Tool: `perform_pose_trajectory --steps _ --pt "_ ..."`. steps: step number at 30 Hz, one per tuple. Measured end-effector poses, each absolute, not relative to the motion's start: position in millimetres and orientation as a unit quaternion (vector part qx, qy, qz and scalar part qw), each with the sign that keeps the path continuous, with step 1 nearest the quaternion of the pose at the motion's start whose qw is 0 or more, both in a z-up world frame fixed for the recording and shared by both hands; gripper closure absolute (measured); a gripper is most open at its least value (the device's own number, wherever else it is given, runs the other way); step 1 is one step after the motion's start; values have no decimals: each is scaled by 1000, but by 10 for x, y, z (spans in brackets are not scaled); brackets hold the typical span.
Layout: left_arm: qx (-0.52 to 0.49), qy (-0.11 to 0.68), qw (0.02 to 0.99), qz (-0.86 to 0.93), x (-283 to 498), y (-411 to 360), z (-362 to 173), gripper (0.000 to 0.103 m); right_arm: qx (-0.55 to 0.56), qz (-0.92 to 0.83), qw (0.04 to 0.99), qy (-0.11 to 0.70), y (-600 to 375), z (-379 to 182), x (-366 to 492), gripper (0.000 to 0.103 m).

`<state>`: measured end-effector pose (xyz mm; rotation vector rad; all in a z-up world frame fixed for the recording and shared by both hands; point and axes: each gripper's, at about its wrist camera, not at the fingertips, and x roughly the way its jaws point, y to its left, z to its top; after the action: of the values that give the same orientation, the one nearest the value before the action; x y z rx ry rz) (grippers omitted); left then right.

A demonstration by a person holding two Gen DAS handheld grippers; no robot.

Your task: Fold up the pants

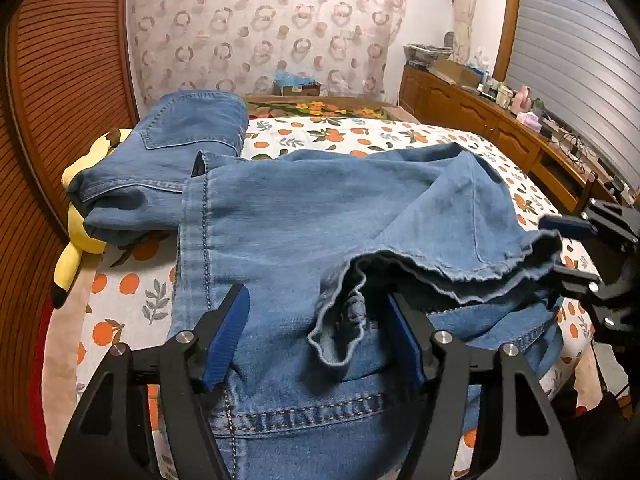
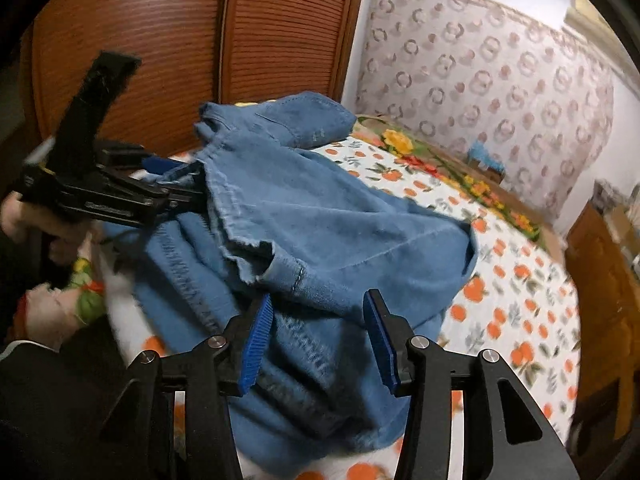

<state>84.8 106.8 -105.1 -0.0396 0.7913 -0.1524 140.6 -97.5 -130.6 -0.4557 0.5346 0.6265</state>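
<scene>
- Jeans (image 1: 320,208) lie on the bed, over the orange-print sheet (image 1: 360,136); leg ends are folded back toward the waistband, raw hems (image 1: 440,268) on top of the near pile.
- Second, already folded denim piece (image 1: 176,140) sits at the far left on a yellow plush toy (image 1: 76,240), touching the jeans' edge; can't tell if it's a separate pair.
- Left gripper (image 1: 316,340) sits low over the near denim, jaws apart, blue pads either side of a bunched hem fold; pads don't press on it, so not gripping.
- Right gripper (image 2: 318,340) is likewise spread, cloth lying between and under the pads, no pinch visible. Frame is motion-blurred, so contact is hard to judge.
- Key relation: the jeans' long axis runs left-right across the left wrist view, with the folded hem edge straight ahead of both tools. Left gripper is over the waistband side, right gripper (image 1: 580,248) at the hem's right end.
- Likely next move: each tool takes its end of the hem edge, or presses flat.
- Hidden: waistband mostly under the left gripper; lower layers of the pile covered; a hand (image 2: 16,216) holding the left gripper is cut off at frame edge.
</scene>
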Motion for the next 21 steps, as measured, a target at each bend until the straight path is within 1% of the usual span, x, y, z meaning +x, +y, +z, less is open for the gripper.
perform_pose_trajectory --steps 4,8,10,11,12,13,14,15,16,17,19,21 --pt "-18 385 920 -77 842 1063 -1067 37 -236 302 888 254 -890 -1334 1491 54" --pt "-18 385 919 -81 824 1064 -1082 39 -230 328 877 265 -875 -1359 1564 54" --pt "-21 382 920 -88 807 1066 -1085 43 -218 343 873 269 -902 -1352 1601 55" --pt "-21 381 920 -90 804 1063 -1083 43 -212 351 872 269 -922 -1346 1627 68" --pt "-20 380 920 -90 804 1058 -1080 44 -209 361 868 270 -941 -1339 1637 90" --pt "-21 379 920 -93 799 1057 -1079 48 -211 363 867 268 -951 -1333 1638 96" --pt "-24 379 920 -99 793 1057 -1074 51 -212 361 870 262 -961 -1315 1624 97" --pt "-28 379 919 -104 793 1048 -1068 56 -208 362 871 257 -987 -1275 1631 99" --pt "-29 378 919 -109 785 1039 -1059 62 -204 364 874 250 -1010 -1228 1633 99" --pt "-28 376 919 -115 777 1021 -1037 66 -199 362 879 240 -1038 -1156 1637 100" --pt "-27 372 920 -123 768 982 -985 81 -190 359 887 221 -1092 -1006 1630 101" --pt "-34 362 922 -133 746 960 -878 90 -192 350 896 194 -1120 -803 1637 101"
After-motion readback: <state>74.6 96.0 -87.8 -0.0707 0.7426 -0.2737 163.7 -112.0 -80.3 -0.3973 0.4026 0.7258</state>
